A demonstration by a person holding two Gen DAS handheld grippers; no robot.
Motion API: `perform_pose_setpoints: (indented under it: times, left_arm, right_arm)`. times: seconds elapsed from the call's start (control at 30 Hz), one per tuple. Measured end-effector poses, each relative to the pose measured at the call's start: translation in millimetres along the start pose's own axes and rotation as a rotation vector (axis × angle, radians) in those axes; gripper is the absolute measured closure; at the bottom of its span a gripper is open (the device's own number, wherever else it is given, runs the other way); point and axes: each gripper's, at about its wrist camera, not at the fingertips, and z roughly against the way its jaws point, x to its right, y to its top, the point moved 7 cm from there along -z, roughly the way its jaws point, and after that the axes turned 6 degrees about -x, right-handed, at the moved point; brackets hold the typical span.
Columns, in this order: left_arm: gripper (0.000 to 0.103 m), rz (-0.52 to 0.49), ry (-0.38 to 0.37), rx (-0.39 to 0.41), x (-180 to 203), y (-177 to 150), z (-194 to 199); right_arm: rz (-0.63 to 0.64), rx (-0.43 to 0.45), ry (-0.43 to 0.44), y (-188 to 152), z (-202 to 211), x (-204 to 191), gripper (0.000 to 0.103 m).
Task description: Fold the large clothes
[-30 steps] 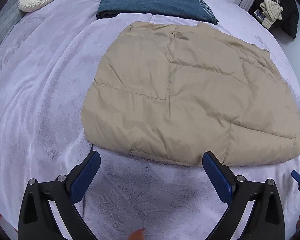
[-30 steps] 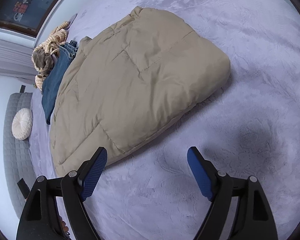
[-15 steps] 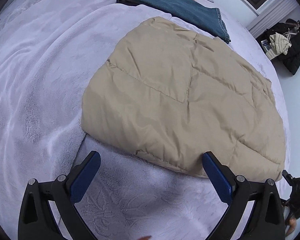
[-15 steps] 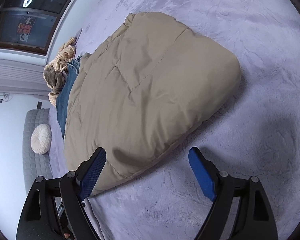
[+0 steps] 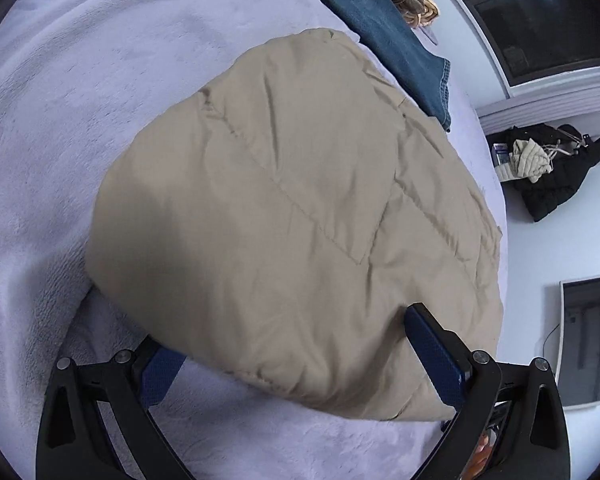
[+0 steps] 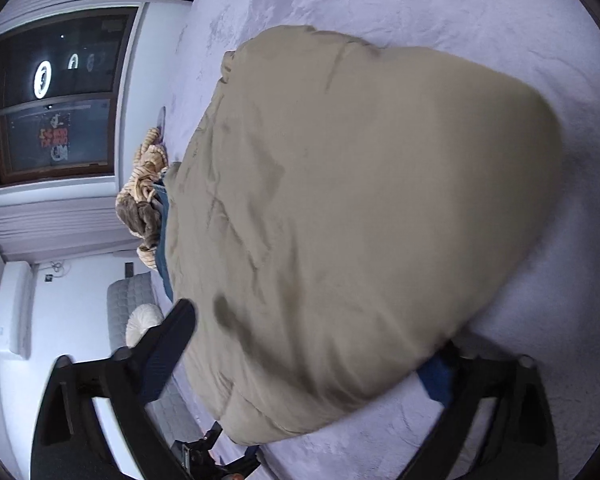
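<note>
- The folded beige quilted jacket (image 5: pixel 292 216) lies on the lilac plush bedspread (image 5: pixel 52 128), its near edge at both tools.
- Left gripper (image 5: pixel 300 364): jaws wide, straddling the jacket's near edge, not pinching it.
- Right gripper (image 6: pixel 308 360): jaws opening, the jacket's near edge between them, ungripped.
- Folded blue jeans (image 5: pixel 384 28) lie touching the jacket's far edge.

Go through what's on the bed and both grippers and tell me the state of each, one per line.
Beige padded jacket: folded into a puffy bundle, lying on the bed, near edge between both grippers' fingers.
Jeans: folded, flat, beyond the jacket.
Striped tan garment: crumpled in a heap.
Left gripper: wide open around the jacket's edge.
Right gripper: jaws opening, jacket edge between them.
</note>
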Motion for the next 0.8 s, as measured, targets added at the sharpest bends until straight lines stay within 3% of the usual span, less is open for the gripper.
perform_pose_setpoints:
  times: [0.1,0.33,0.37,0.4,0.47,0.5,0.57,0.63,0.67,0.8]
  left_arm:
    - [0.001,-0.013,-0.022,0.023,12.5,12.3,-6.0]
    - [0.001,0.045,-0.019,0.041,4.2,35.3,-30.7]
    - [0.010,0.053,-0.024,0.054,4.4,36.4,-30.2]
    - [0.032,0.048,-0.024,0.069,5.5,37.6,-28.7]
    - [0.064,0.019,-0.048,0.072,11.1,39.4,-26.1]
    - [0.073,0.002,-0.050,0.076,14.7,41.1,-24.2]
    - [0.079,-0.080,-0.020,0.091,28.3,42.0,-16.5]
    - [0.081,-0.175,0.023,0.106,42.8,39.3,-6.5]
    - [0.081,-0.212,0.037,0.112,48.4,37.9,-1.7]
    - [0.081,-0.321,0.045,0.127,63.2,32.7,21.4]
  right_arm:
    - [0.024,-0.035,0.031,1.3,-10.3,-13.6,0.000]
    - [0.021,-0.088,-0.067,4.8,-33.6,-0.4,0.000]
    - [0.015,-0.088,-0.071,5.8,-35.5,0.9,0.000]
    - [0.006,-0.084,-0.073,6.1,-34.9,2.6,0.000]
    - [-0.016,-0.075,-0.069,7.0,-34.2,4.0,0.001]
    - [-0.025,-0.073,-0.065,6.5,-32.3,4.7,0.004]
    - [-0.042,-0.090,-0.051,4.9,-32.2,6.2,0.047]
    - [-0.039,-0.084,-0.041,2.4,-27.1,3.2,0.062]
    - [-0.026,-0.078,-0.042,1.0,-24.2,0.3,0.068]
    - [0.017,-0.044,-0.041,-10.9,-8.5,-13.7,0.076]
